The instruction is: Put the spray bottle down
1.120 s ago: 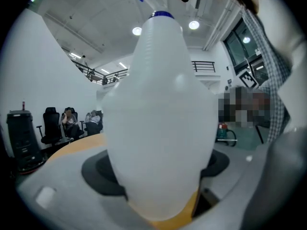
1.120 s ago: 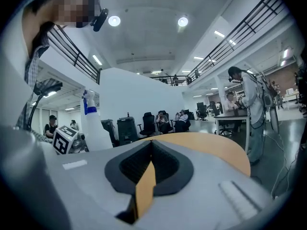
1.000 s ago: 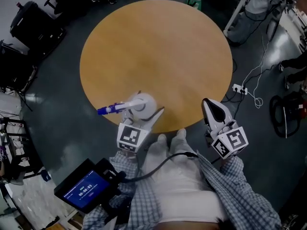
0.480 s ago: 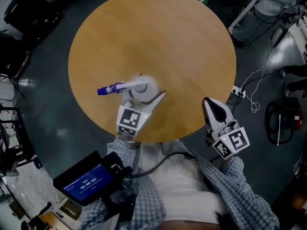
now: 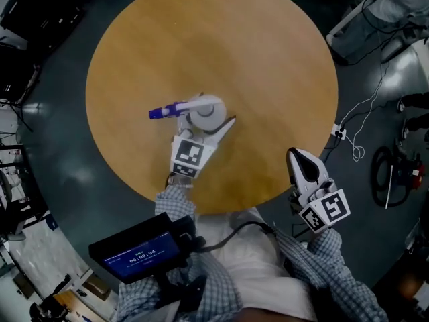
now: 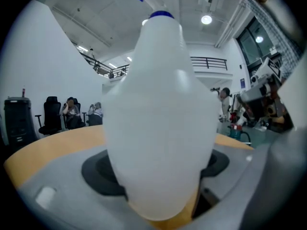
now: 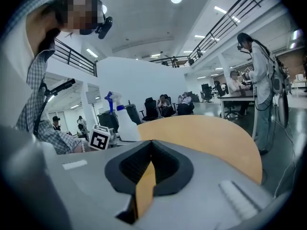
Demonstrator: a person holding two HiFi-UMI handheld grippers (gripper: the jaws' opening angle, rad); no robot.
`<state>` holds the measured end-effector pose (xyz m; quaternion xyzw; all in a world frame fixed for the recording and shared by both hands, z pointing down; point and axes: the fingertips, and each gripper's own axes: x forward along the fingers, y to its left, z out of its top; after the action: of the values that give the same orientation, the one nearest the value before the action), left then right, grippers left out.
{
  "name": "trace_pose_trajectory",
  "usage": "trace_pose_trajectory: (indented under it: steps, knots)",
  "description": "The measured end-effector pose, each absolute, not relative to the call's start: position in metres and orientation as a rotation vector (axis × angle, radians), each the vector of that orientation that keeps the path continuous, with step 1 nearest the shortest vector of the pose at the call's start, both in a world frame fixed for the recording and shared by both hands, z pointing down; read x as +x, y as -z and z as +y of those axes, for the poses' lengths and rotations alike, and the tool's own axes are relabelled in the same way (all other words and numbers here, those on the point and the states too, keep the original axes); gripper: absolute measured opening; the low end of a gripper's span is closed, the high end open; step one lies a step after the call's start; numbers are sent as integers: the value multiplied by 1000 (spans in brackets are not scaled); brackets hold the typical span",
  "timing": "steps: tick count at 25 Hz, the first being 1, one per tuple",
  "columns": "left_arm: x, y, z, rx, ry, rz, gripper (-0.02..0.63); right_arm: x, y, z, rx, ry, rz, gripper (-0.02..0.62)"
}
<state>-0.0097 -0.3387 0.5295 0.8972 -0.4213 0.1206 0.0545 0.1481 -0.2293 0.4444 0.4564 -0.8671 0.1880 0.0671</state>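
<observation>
Round, tan wooden table [image 5: 268,59] on a dark grey floor; operator stands at its near edge in a checked shirt. Left claw [image 5: 206,121] is out over the table, left of centre, its jaws clamped on both sides of the lower body of the white translucent plastic spray bottle [image 5: 204,111]. Bottle is upright in the grip, and its blue trigger head [image 5: 161,111] points toward the operator's left. In the left gripper view the bottle [image 6: 158,128] fills the space between the dark pads, with tabletop showing under its rounded base; I cannot tell whether the base touches the wood. Right claw [image 5: 299,158] is held just off the table's near-right edge, well apart from the bottle; its jaws are closed, pads meeting at the tips with nothing between them. From the right gripper view the bottle [image 7: 125,121] is visible across the table, beside the left gripper's marker cube [image 7: 100,139].
</observation>
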Motion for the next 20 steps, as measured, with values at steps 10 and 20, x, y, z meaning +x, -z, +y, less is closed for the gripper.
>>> trace_pose_trajectory:
  steps: [10,20]
  knots:
    - [-14,-560,-375,2681,-401,-1317,420,160,-458,-232,1376,-604,-2566,3]
    - [-13,-561,-383,2695,-329,-1357,420,170,-462,-226,1397,-614,-2548,3]
